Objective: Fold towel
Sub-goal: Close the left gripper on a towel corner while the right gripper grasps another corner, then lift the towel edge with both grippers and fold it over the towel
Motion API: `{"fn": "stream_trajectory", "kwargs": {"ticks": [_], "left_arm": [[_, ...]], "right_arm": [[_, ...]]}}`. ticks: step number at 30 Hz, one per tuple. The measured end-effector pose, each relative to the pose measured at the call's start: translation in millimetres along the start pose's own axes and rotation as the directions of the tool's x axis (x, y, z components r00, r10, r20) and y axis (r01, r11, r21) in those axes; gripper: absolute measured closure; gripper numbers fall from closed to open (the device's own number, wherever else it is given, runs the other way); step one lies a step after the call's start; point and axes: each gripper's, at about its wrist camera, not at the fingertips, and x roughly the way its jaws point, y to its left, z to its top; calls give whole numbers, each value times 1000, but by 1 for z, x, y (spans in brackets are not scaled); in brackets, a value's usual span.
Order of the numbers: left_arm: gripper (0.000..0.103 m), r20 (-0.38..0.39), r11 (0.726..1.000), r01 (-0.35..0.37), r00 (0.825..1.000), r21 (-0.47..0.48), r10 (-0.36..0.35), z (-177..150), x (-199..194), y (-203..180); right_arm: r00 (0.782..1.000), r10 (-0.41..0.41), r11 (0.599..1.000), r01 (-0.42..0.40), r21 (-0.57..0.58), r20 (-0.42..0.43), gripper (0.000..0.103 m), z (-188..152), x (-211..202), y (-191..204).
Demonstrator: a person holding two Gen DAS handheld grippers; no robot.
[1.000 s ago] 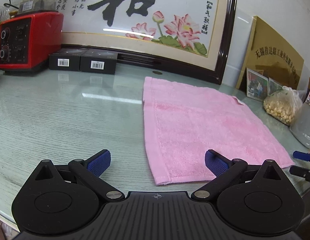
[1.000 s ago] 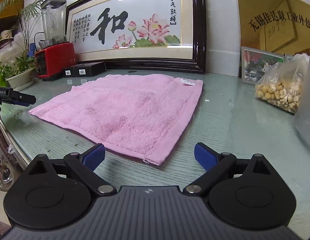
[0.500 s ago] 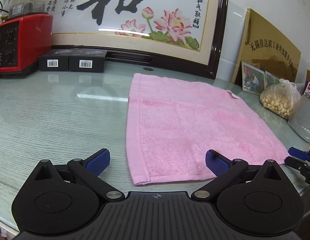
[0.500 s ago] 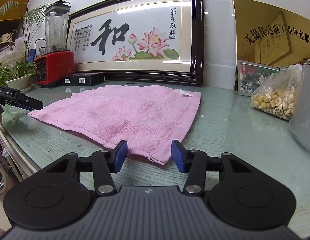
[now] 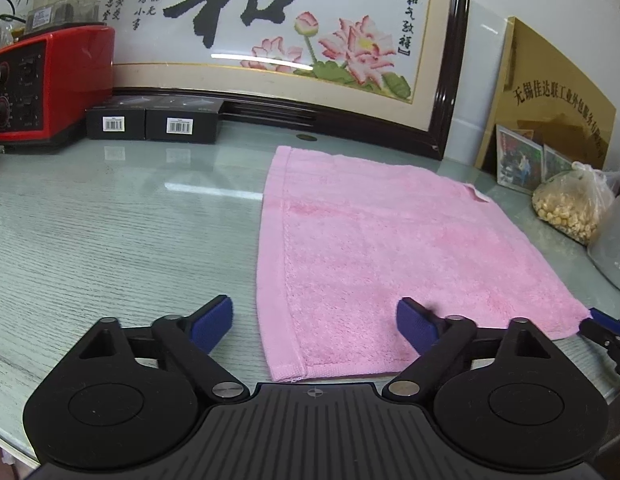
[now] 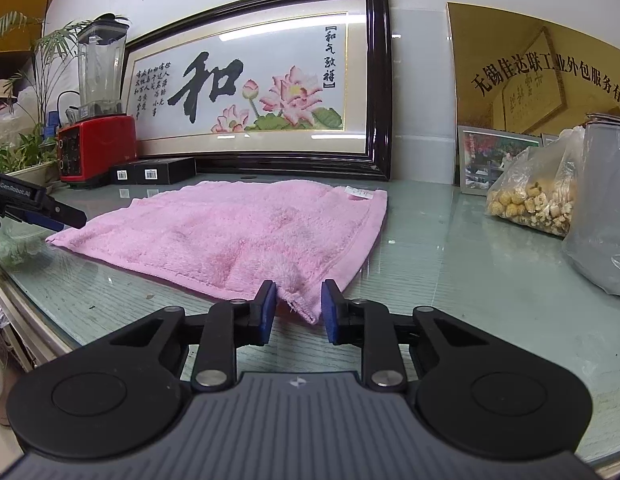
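On a pale green glass-topped table (image 5: 110,232), a pink terry-cloth towel (image 5: 389,248) lies spread flat in 1 layer, its far edge near a dark-framed cross-stitch picture of lotus flowers (image 5: 310,40) leaning on the wall; the left gripper (image 5: 313,322) hangs low over the towel's near left corner with its jaws spread wide, 1 blue pad (image 5: 214,320) over bare glass and the other above the cloth; the right gripper (image 6: 297,307) sits at the near right corner, its jaws drawn in narrow around the bunched hem, which rises slightly between the blue pads; whether both pads press the cloth cannot be told; a red blender base (image 6: 96,146), 2 black boxes (image 5: 154,122) and a clear plastic bag of pale nuggets (image 6: 533,196) stand well apart from the towel.
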Motion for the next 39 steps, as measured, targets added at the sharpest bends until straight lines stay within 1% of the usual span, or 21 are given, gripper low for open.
{"fn": "stream_trajectory", "kwargs": {"ticks": [4,8,10,11,12,14,16,19,20,21,22,23,24,25,26,31,33,36,38,39], "left_arm": [[31,-27,1000,-26,999,6,26,2,0,-6],[31,-64,998,-60,996,34,62,3,-1,-16],[26,-91,997,-65,993,45,69,3,-1,-23],[22,-106,997,-64,992,48,69,4,-2,-25],[21,-118,996,-66,990,51,72,4,-2,-29],[21,-136,993,-91,986,81,101,2,0,-36],[21,-139,988,-116,982,101,130,1,1,-42],[31,-138,988,-123,981,97,136,2,1,-44],[39,-135,987,-128,981,95,140,2,1,-44],[49,-133,988,-126,982,94,138,3,0,-44],[57,-131,988,-120,983,94,132,3,-1,-45],[72,-132,989,-112,983,91,124,3,-2,-46],[77,-135,991,-106,984,84,116,4,-2,-46],[79,-134,991,-103,984,86,114,4,-2,-48],[84,-132,991,-101,985,89,112,3,-2,-50],[88,-98,987,-111,988,114,123,-3,-3,-57],[88,-90,990,-100,990,95,109,-4,-4,-55],[89,-78,995,-72,994,64,77,-4,-4,-50],[89,-70,998,-51,996,44,54,-5,-4,-48],[90,-68,999,-38,997,34,40,-5,-4,-47]], "right_arm": [[1000,-4,1000,4,-7,-7,77,1,0,1],[1000,-5,1000,5,-7,-12,77,2,0,2],[1000,-2,1000,2,-4,-9,77,1,0,1],[1000,0,1000,0,-2,-7,77,1,0,1],[1000,2,1000,-2,0,-6,77,1,0,1],[1000,6,1000,-6,5,-3,76,0,-1,1],[1000,9,1000,-9,9,1,75,-1,-1,1],[1000,16,1000,-16,24,8,73,-2,-2,-1],[1000,19,999,-19,30,11,72,-2,-2,-3],[1000,22,999,-22,36,14,71,-2,-2,-4],[1000,25,999,-26,41,16,70,-2,-2,-5],[1000,26,999,-27,44,18,69,-3,-3,-5],[1000,25,999,-26,44,18,69,-3,-3,-5],[1000,24,999,-25,44,18,69,-3,-3,-4],[1000,22,999,-23,38,18,69,-3,-4,-4],[1000,9,1000,-9,0,14,71,-4,-6,0],[1000,6,1000,-6,3,20,73,-4,-7,0],[1000,1,1000,-2,12,30,77,-5,-9,0],[999,-1,1000,1,17,37,84,-5,-11,0],[999,-3,1000,2,20,40,94,-5,-11,0]]}}
